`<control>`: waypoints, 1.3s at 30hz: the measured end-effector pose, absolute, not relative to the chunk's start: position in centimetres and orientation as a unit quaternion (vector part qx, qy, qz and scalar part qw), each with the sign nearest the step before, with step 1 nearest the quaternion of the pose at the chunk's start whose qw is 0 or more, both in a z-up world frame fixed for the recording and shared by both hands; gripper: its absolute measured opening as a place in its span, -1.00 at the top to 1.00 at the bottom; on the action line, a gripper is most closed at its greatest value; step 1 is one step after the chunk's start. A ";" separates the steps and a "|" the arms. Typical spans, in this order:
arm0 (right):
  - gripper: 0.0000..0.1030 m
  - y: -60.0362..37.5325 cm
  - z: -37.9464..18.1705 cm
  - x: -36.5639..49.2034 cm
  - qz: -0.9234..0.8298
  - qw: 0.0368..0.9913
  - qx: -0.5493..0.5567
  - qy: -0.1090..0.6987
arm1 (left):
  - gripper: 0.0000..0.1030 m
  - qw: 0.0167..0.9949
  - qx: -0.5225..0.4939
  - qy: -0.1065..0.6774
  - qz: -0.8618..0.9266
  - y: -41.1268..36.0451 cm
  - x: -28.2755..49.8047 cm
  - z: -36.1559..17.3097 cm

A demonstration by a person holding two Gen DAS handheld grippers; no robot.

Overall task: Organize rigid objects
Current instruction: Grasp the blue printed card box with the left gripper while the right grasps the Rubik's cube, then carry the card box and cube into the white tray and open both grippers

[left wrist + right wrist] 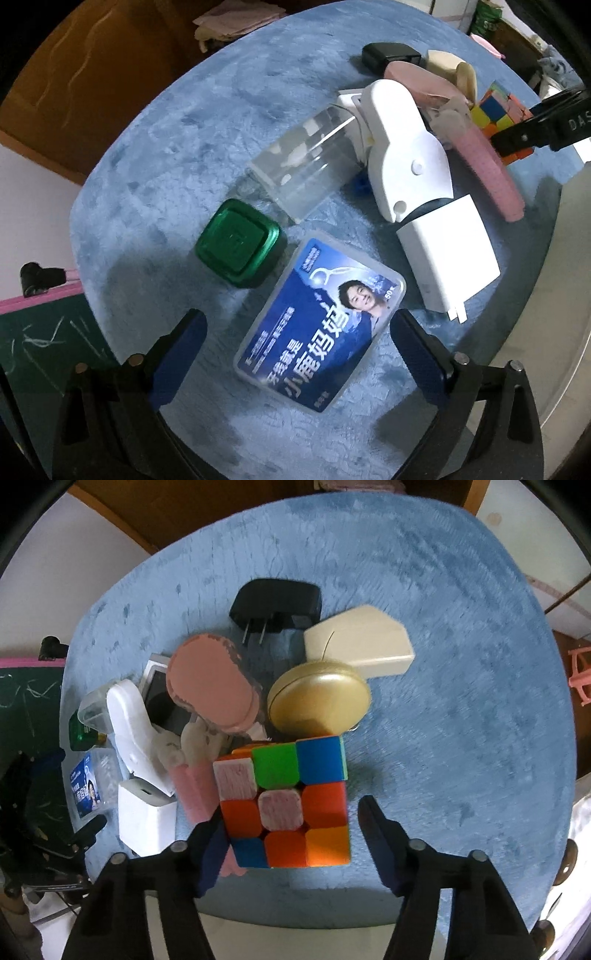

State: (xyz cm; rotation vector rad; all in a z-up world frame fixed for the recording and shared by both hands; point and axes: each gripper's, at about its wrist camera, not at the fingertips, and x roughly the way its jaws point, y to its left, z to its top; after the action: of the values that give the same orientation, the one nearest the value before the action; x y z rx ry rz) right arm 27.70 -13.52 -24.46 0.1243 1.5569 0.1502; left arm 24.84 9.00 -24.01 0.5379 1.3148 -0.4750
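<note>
A blue dental floss box (317,321) lies flat on the blue plush mat (166,147). My left gripper (299,317) points down over it, open. Its fingers stand on either side of the box; the left one is well clear. In the right wrist view a colourful puzzle cube (284,805) sits between the fingers of my right gripper (288,814). The left finger is against the cube's side, and a gap shows at the right finger (376,830), so the gripper is open. The cube (495,110) also shows far right in the left wrist view.
Crowded on the mat are a green square cap (240,243), clear container (306,162), white device (402,147), white charger (447,254), pink case (210,686), gold round tin (319,698), cream box (362,642) and black plug (277,602). The mat's right half (461,701) is bare.
</note>
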 end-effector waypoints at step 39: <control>-0.10 -18.2 -7.8 12.1 0.108 0.806 0.032 0.580 | -0.31 0.821 0.032 0.544 -0.171 3.5 9.8 -5.9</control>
State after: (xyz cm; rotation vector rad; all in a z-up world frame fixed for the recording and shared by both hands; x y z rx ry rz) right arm 12.07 -18.15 -7.84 0.0692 1.2421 0.2309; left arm 9.77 3.46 -5.92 0.0680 1.1585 -0.3636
